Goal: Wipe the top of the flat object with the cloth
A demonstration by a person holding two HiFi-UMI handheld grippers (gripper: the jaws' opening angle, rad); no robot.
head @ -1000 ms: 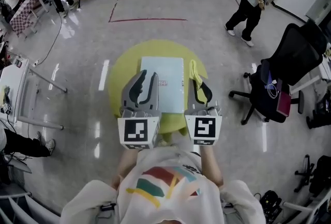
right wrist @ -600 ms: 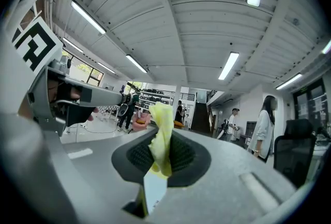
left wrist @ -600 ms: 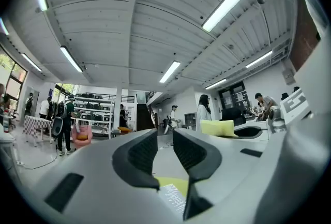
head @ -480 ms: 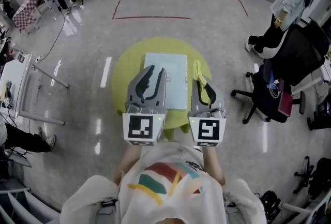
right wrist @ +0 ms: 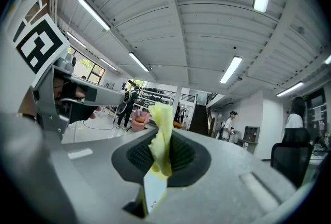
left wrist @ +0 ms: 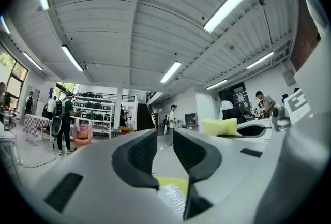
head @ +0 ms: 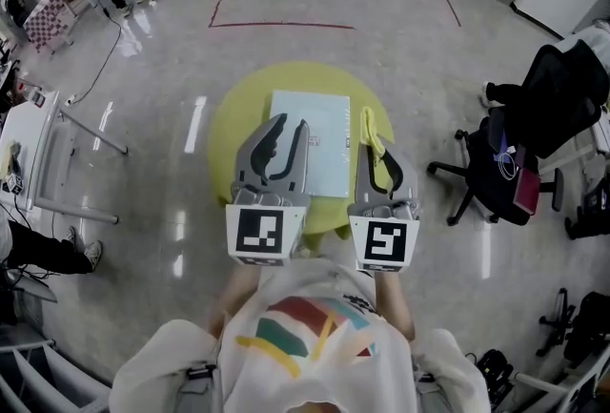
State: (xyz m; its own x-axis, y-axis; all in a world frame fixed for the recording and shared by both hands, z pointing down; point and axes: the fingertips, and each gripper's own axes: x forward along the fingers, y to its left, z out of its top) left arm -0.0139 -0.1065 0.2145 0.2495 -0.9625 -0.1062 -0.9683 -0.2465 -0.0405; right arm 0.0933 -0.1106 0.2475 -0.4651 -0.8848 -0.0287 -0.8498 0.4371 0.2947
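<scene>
A pale blue flat rectangular object (head: 319, 139) lies on a round yellow-green table (head: 229, 130). My right gripper (head: 375, 149) is shut on a yellow cloth (head: 372, 136), which stands up between its jaws in the right gripper view (right wrist: 161, 140). It hangs over the table's right side, just right of the flat object. My left gripper (head: 283, 134) is open and holds nothing, over the flat object's left edge. In the left gripper view the jaws (left wrist: 164, 158) point up and outward, with a strip of the flat object (left wrist: 173, 194) showing below them.
A black office chair (head: 510, 163) with a dark bag stands to the right of the table. A white desk frame (head: 38, 163) is at the left. Red tape lines (head: 286, 23) mark the shiny grey floor beyond the table. People stand far off at the upper left.
Both grippers have shifted slightly right and forward with the cloth still held. The person walking at the upper right has left the head view.
</scene>
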